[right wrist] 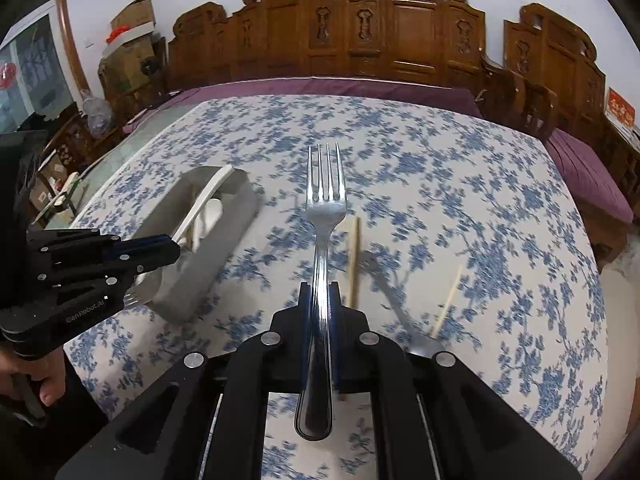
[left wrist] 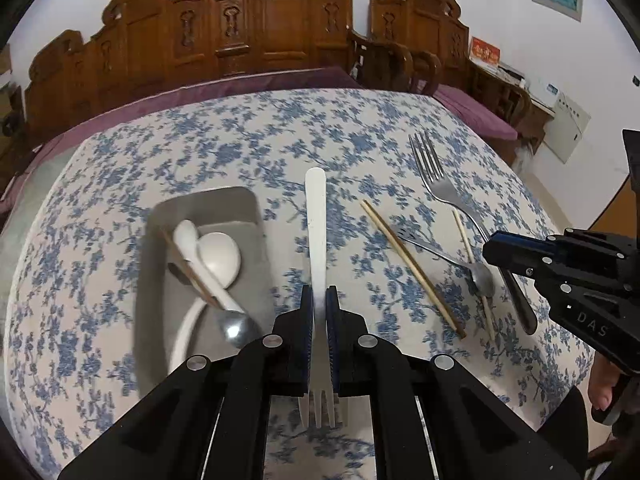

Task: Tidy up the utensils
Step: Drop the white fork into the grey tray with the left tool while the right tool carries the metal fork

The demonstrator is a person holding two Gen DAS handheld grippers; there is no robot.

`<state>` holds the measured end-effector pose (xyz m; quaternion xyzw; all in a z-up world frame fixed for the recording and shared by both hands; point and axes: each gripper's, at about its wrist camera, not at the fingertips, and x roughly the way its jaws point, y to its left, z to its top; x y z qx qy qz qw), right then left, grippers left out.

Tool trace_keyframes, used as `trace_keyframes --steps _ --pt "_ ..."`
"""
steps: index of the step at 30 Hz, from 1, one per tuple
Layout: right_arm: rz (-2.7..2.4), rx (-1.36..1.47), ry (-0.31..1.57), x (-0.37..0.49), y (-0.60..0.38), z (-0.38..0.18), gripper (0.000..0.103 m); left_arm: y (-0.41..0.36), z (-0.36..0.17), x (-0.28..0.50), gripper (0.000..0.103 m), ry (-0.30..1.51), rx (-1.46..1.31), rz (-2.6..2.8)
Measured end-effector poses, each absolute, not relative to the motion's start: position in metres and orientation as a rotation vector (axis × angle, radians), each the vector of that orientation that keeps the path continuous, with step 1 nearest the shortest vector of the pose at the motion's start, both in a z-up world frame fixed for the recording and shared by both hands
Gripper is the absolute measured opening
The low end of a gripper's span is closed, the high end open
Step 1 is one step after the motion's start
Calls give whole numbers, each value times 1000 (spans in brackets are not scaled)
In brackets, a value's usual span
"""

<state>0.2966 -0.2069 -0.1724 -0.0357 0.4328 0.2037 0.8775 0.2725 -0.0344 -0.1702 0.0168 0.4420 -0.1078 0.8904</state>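
My left gripper [left wrist: 319, 292] is shut on a white plastic fork [left wrist: 316, 216], handle pointing away and tines back toward the camera. It hangs above the cloth just right of the grey tray [left wrist: 208, 200]. In the tray lie white spoons [left wrist: 220, 258], a brown chopstick [left wrist: 188, 268] and a metal spoon [left wrist: 236, 328]. My right gripper [right wrist: 320, 286] is shut on a metal fork [right wrist: 325, 208], tines forward, held above the table. In the right wrist view the left gripper [right wrist: 176, 250] holds the white fork [right wrist: 208, 196] over the tray [right wrist: 208, 264]. The right gripper [left wrist: 490, 250] and its metal fork [left wrist: 430, 168] show at the right of the left wrist view.
Two chopsticks [left wrist: 412, 268] [left wrist: 472, 264] and another metal utensil [left wrist: 480, 276] lie on the blue-flowered tablecloth [left wrist: 280, 140]. The chopsticks [right wrist: 353, 260] [right wrist: 448, 300] also show under the right gripper. Carved wooden chairs [left wrist: 260, 20] stand behind the table. A hand [right wrist: 44, 376] grips the left tool.
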Motion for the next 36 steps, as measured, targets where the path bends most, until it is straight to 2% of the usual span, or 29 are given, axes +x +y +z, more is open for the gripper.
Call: trace_keyframes --steps 18,36 --pt "499 -111 921 305 -135 -176 10 45 -186 283 6 913 -46 -180" --pt "533 -136 947 316 -100 -190 10 69 -204 303 7 933 -91 -160"
